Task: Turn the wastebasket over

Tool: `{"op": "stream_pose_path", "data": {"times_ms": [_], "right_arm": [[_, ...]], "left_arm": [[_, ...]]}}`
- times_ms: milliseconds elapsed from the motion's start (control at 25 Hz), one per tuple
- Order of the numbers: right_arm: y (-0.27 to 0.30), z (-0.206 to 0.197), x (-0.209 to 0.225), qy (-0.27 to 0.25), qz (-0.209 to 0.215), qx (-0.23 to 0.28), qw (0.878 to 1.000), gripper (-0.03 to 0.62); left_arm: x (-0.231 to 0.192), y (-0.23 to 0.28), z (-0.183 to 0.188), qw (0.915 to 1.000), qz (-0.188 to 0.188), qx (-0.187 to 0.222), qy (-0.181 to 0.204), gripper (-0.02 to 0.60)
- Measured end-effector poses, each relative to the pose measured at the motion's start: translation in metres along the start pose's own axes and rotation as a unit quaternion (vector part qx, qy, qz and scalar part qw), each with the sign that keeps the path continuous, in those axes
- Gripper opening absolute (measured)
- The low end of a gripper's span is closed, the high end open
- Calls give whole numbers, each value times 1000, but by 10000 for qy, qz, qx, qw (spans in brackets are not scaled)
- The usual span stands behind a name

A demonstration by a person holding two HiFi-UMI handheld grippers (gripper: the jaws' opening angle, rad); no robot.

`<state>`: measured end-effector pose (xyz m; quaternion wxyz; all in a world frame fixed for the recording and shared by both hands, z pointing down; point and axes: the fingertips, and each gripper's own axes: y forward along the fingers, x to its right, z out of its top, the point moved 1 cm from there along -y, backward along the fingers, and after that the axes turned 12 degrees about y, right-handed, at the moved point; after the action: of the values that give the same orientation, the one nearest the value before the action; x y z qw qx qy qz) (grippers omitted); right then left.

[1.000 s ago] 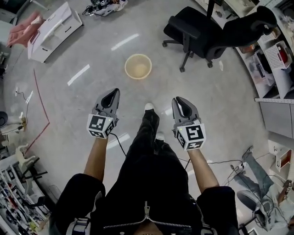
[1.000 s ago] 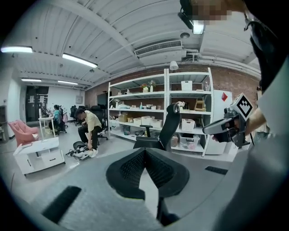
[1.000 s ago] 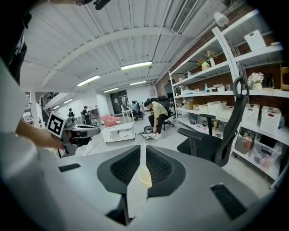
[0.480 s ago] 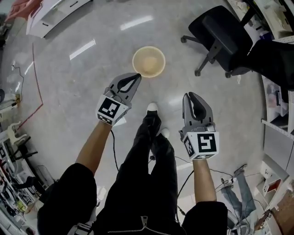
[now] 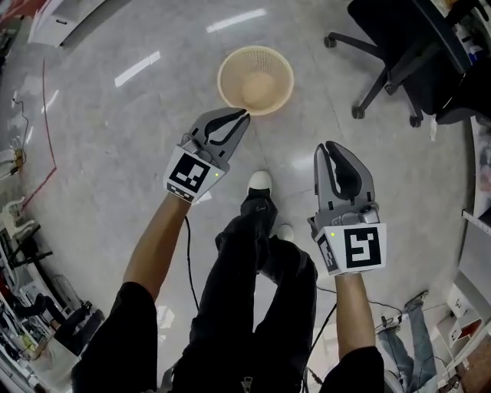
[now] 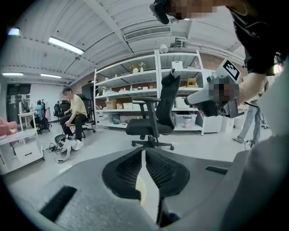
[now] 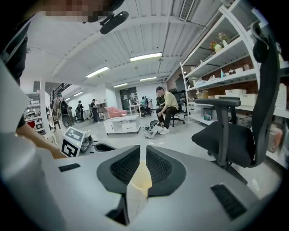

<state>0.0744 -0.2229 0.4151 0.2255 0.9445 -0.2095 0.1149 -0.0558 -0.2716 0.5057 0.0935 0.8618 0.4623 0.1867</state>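
The wastebasket is a pale yellow mesh basket standing upright on the grey floor, its mouth facing up. My left gripper is shut and empty, its tips just short of the basket's near rim; I cannot tell whether they touch. My right gripper is shut and empty, lower right of the basket and apart from it. In the left gripper view only a pale sliver of the basket shows below the closed left gripper. The right gripper view shows the same basket behind the right gripper.
A black office chair stands on its wheeled base at the upper right, close to the basket. My own legs and a white shoe are between the grippers. A white cabinet and a red floor line lie at the left.
Both grippers have come down and forward toward the basket, which now looks larger and nearer. The left gripper's tips went from well short of the basket to its near rim.
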Motion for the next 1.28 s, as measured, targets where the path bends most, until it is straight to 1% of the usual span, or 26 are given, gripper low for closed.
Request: {"op": "stream_pose_path", "data": {"times_ms": [80, 160, 320, 480, 560, 680, 720, 920, 1040, 1120, 1160, 1200, 1280], "right_arm": [[13, -29, 11, -24, 58, 19, 10000, 32], [31, -51, 24, -108, 114, 48, 9999, 32], [60, -87, 44, -273, 269, 144, 9992, 32], [88, -108, 63, -527, 386, 458, 9968, 32], [101, -120, 70, -601, 430, 605, 9954, 32], [118, -141, 79, -700, 490, 748, 9935, 32], [123, -148, 81, -735, 510, 784, 9929, 32], [139, -180, 84, -865, 587, 854, 9909, 32], [142, -200, 88, -862, 603, 815, 9911, 32], [143, -211, 95, -846, 572, 765, 9918, 32], [143, -216, 97, -836, 557, 738, 9922, 32], [143, -221, 99, -830, 541, 714, 9925, 32], [142, -228, 102, -835, 513, 664, 9930, 32]], "left_arm": [[12, 17, -34, 10000, -55, -43, 60, 40], [18, 36, -64, 9997, -132, -137, 181, 102], [38, 61, -120, 9978, -239, -319, 523, 129], [49, 89, -175, 9950, -339, -497, 792, 172], [58, 102, -208, 9903, -481, -749, 1071, 193], [70, 117, -248, 9755, -686, -1098, 1781, 199], [71, 121, -259, 9716, -701, -1168, 1933, 199], [67, 132, -298, 9652, -582, -1391, 2135, 198], [68, 138, -311, 9580, -548, -1515, 2374, 198], [69, 143, -316, 9527, -510, -1574, 2551, 187], [69, 144, -317, 9504, -454, -1589, 2635, 177], [67, 144, -316, 9493, -380, -1588, 2688, 148], [65, 143, -312, 9502, -239, -1575, 2678, 118]]}}
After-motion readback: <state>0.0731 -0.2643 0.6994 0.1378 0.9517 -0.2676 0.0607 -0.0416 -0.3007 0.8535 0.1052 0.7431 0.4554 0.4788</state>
